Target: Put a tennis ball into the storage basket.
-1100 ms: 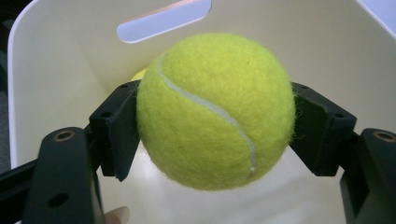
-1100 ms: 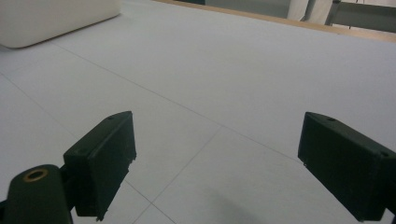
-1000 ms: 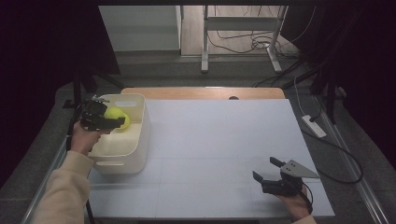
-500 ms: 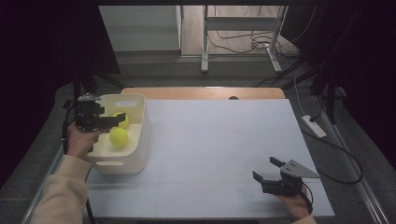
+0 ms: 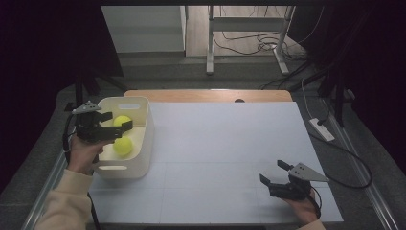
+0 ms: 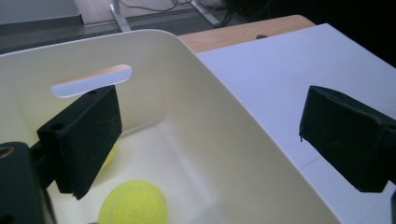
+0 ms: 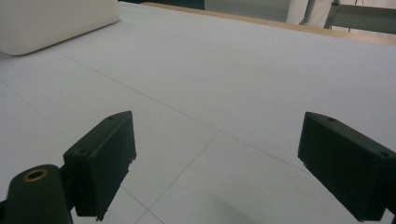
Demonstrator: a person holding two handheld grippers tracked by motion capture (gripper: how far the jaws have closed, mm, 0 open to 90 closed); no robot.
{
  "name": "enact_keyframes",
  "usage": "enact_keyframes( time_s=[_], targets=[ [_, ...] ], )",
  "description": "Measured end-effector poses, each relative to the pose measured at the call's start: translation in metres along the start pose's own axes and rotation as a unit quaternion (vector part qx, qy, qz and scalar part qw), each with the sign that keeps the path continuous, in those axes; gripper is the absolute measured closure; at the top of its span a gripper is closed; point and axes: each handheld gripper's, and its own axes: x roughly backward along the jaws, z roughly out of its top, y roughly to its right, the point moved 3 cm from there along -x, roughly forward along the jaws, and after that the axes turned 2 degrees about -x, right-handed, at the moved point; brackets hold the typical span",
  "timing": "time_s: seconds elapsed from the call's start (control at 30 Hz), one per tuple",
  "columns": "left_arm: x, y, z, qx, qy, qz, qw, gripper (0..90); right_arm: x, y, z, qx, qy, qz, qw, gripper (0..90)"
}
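We see the left gripper (image 5: 116, 129) with its jaws spread wide and nothing between them, held over the near-left part of a cream plastic bin (image 5: 146, 139). In the left gripper view the two black jaws stand far apart above the bin's (image 6: 224, 140) inner wall, one over the bin's inside and the other out over the white table top (image 6: 299, 60). Below them a yellow tennis ball (image 6: 134, 204) lies on the bin floor, and a second ball (image 6: 109, 154) is partly hidden behind the left-hand jaw. From the high view both balls sit inside the bin, one (image 5: 123, 146) nearer the person and the other (image 5: 121, 120) behind it, close together.

The right gripper (image 5: 275, 175) rests low at the near right of the table (image 5: 230, 143), well apart from the bin, its jaws also wide open and empty. In its own view we see bare white table (image 7: 224, 70) between the jaws and a corner of the bin (image 7: 56, 23) at upper left.
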Motion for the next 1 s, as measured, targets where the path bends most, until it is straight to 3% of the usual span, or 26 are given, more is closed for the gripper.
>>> enact_keyframes(
  time_s=[0.3, 0.5, 0.73, 1.0],
  targets=[
    [0.000, 0.019, -0.006, -0.008, 0.019, -0.034, 0.9992, 6.4, -0.002, 0.001, 0.000, -0.002, -0.003, 0.002, 1.0000, 11.5],
    [0.001, 0.035, -0.012, -0.024, 0.034, -0.049, 0.9979, 6.5, -0.003, 0.001, 0.001, -0.002, -0.006, 0.003, 1.0000, 11.5],
    [-0.002, 0.063, -0.023, -0.051, 0.044, -0.080, 0.9945, 6.6, -0.003, 0.000, 0.001, -0.001, -0.009, 0.001, 1.0000, 11.5],
    [-0.001, 0.085, -0.032, -0.071, 0.053, -0.100, 0.9911, 6.7, -0.003, -0.003, 0.001, 0.002, -0.010, 0.002, 0.9999, 11.5]
  ],
)
